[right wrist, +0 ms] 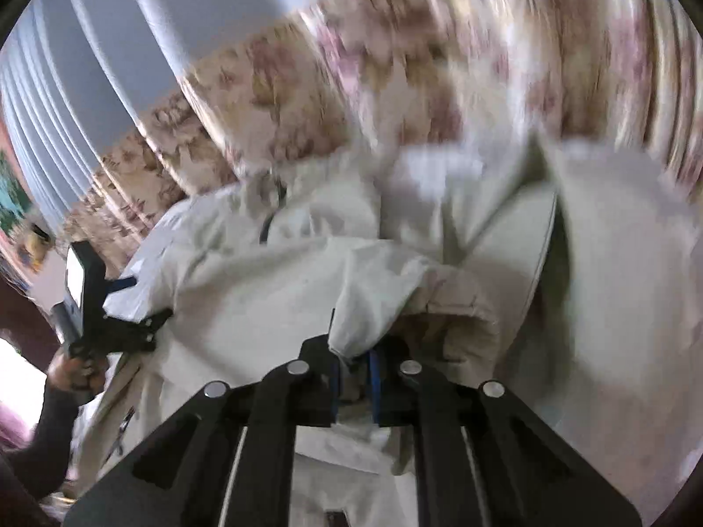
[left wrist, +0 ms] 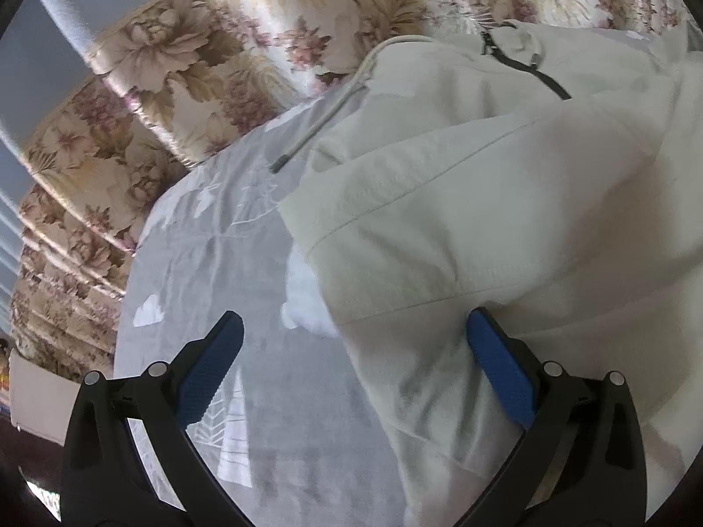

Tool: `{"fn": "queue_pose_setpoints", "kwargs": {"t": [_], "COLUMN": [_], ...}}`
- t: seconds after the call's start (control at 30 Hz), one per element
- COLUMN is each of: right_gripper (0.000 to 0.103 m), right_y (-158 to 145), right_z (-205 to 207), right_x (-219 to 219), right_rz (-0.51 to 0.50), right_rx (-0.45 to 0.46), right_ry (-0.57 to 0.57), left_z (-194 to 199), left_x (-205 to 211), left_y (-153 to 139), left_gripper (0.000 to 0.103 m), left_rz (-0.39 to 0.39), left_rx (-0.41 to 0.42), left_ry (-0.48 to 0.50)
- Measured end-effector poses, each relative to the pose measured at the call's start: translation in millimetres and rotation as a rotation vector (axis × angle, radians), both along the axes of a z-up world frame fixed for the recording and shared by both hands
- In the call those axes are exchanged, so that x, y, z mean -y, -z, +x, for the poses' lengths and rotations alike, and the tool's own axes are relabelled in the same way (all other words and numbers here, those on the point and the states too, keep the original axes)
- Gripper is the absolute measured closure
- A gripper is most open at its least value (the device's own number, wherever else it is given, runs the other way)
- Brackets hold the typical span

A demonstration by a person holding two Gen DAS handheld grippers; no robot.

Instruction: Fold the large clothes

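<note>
My cream jacket point(left wrist: 505, 202) lies spread on the grey patterned bedsheet point(left wrist: 211, 237), its long axis running away from me toward the floral curtain point(left wrist: 189, 57), zipper and drawstring end farthest off. My left gripper point(left wrist: 353, 329) stands wide open, one blue pad point(left wrist: 496, 364) touching the cloth beside a stitched seam, the other over bare sheet. My right gripper point(right wrist: 353, 364) is clamped on a bunched fold of the jacket (soft, matte woven cotton, I think).
</note>
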State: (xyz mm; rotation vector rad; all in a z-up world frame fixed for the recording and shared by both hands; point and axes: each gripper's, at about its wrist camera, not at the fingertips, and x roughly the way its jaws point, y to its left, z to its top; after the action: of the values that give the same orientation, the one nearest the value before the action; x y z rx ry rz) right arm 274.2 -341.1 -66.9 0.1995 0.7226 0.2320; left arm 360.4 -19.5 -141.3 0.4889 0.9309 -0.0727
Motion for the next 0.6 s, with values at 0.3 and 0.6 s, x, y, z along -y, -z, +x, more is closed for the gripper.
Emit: {"fn": "queue_pose_setpoints", "kwargs": {"t": [0.3,0.6], "right_gripper": [0.083,0.076], "right_y": [13.0,-12.9], "right_z": [57.6,20.0], "right_x": [10.9,4.8], "right_rz": [-0.183,-0.232], "right_rx": [-0.203,-0.056], "right_ry": [-0.002,0.002], "left_z": [1.0,3.1], "left_x": [-15.7,-31.9], "left_y": [-1.9,-8.1], "left_gripper": [0.003,0.003], "left_rz": [0.038,0.092], "left_rx": [0.011,0.021], "left_ry": [-0.025,-0.080]}}
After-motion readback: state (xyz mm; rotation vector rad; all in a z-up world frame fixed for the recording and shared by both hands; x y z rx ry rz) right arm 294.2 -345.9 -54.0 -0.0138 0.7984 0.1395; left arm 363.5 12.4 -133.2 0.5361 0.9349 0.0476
